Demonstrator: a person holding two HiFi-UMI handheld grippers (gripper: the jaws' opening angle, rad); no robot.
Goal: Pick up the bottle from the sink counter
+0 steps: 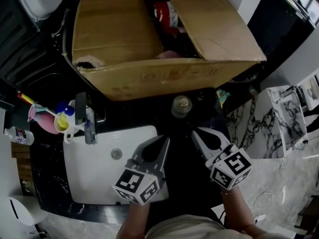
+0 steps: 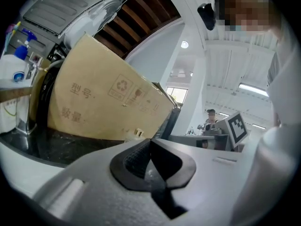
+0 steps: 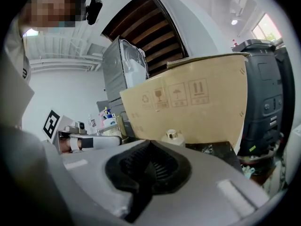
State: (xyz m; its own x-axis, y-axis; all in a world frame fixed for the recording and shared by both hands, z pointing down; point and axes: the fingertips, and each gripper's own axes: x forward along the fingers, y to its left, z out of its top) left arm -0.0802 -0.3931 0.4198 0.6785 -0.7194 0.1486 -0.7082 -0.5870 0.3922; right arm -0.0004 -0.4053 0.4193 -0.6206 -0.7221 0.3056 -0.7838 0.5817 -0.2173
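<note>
A small pale bottle (image 1: 182,106) with a gold cap stands on the black sink counter (image 1: 199,113), just in front of the cardboard box. The right gripper view shows this bottle (image 3: 173,136) beyond the jaw tips, and the left gripper view shows it (image 2: 134,134) small at the foot of the box. My left gripper (image 1: 167,139) hovers over the basin's right edge, shut and empty (image 2: 149,141). The right gripper (image 1: 194,132) sits beside it, a little short of the bottle, its jaws closed on nothing (image 3: 149,142).
A large open cardboard box (image 1: 149,49) fills the back of the counter. The white basin (image 1: 99,173) with its faucet (image 1: 89,128) lies at the left. A pink cup (image 1: 42,118) with toothbrushes and a small clear bottle (image 1: 17,135) stand far left.
</note>
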